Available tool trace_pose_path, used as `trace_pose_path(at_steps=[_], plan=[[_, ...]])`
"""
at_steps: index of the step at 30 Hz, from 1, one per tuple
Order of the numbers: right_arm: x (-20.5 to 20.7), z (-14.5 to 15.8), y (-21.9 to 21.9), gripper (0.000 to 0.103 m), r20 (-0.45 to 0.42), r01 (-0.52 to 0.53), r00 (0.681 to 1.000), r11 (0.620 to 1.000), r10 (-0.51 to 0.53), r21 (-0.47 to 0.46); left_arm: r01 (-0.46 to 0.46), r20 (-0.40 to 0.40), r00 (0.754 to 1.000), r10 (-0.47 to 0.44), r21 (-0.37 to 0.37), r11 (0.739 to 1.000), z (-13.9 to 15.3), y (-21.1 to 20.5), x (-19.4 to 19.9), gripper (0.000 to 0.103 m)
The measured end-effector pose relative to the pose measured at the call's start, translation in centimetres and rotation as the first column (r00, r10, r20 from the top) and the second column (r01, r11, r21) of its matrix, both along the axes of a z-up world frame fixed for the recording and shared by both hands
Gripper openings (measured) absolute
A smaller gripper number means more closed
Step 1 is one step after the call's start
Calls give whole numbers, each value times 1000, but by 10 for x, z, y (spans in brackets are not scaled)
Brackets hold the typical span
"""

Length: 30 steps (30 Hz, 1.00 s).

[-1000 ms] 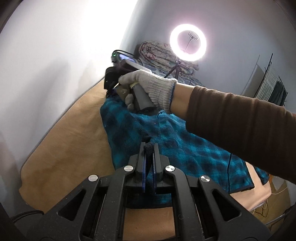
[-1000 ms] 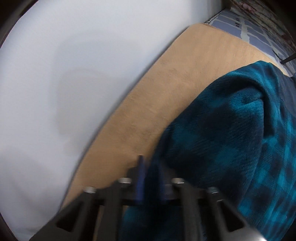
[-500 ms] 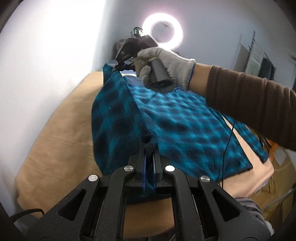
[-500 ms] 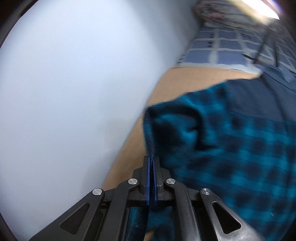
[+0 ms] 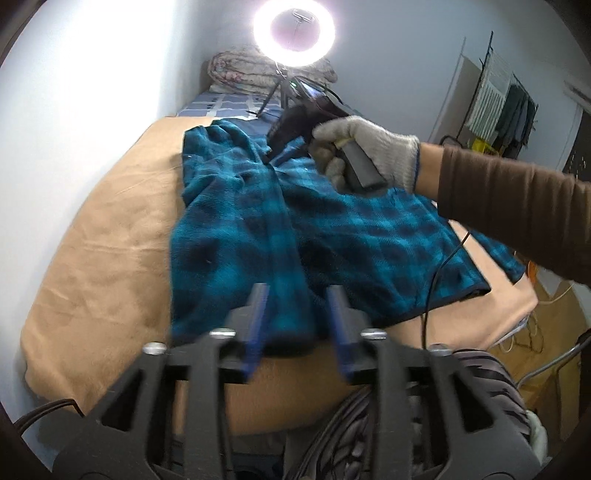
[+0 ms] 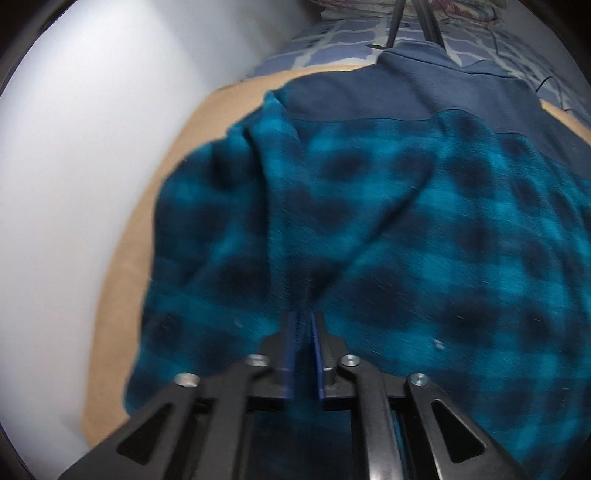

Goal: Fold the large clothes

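Observation:
A teal and black plaid fleece garment (image 5: pixel 332 236) with a dark blue yoke (image 6: pixel 406 92) lies on a tan sheet (image 5: pixel 103 251). Its left side is folded over onto the middle. My left gripper (image 5: pixel 297 295) is open and empty, above the garment's near hem. My right gripper (image 6: pixel 303 317) is slightly open just above a ridge of the folded fabric; in the left wrist view it (image 5: pixel 273 153) is held by a gloved hand (image 5: pixel 369 147) near the collar end.
A white wall (image 5: pixel 74 110) runs along the left of the bed. A lit ring light on a tripod (image 5: pixel 293 33) and a rolled quilt (image 5: pixel 240 72) stand at the bed's far end. A cable (image 5: pixel 439 269) crosses the garment's right side. A clothes rack (image 5: pixel 506 110) stands far right.
Both grippers were shut on the garment's left edge and carried it over onto the middle. Now both have opened and the fabric lies folded on the garment.

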State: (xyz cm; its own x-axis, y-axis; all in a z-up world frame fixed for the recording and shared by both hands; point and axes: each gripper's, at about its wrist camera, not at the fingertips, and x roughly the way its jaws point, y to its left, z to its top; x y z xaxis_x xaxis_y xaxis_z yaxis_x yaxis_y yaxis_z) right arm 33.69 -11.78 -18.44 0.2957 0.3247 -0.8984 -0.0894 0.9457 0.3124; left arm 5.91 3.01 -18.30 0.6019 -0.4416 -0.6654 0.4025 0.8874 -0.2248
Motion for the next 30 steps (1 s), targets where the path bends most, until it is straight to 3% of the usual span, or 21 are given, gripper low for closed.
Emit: trace_pose_path(at_steps=[5,11,17,22,26,28,29,30], plan=[[-16,18,-1,32,65,-42,997,997,46,-62,-100,-50,994,97,-59,993,-1,33,1,50],[-36,69,50,42,159,-174,970,983,183,-65,-260,-235,947,217,-171,950,-47,72,30,50],[8,67,124,46,172,-256,947,961,271,-107,-275,-277,936,216,-197,941,-71,79,44,49],[45,35,157,46,123,-258,952,952,280,-166,-234,-278,946,169,-222,946,-78,72,50,39],[54,11,175,46,72,-242,961,935,268,-259,-228,-292,943,162,-207,951,-82,69,56,13],[56,-1,177,38,44,-245,962,924,269,-295,-219,-287,946,150,-225,949,-80,69,56,8],[57,-5,176,21,34,-245,963,918,269,-313,-214,-277,949,148,-224,951,-77,69,56,7],[55,-7,175,16,32,-243,963,915,267,-324,-203,-255,956,145,-219,954,-72,68,52,6]])
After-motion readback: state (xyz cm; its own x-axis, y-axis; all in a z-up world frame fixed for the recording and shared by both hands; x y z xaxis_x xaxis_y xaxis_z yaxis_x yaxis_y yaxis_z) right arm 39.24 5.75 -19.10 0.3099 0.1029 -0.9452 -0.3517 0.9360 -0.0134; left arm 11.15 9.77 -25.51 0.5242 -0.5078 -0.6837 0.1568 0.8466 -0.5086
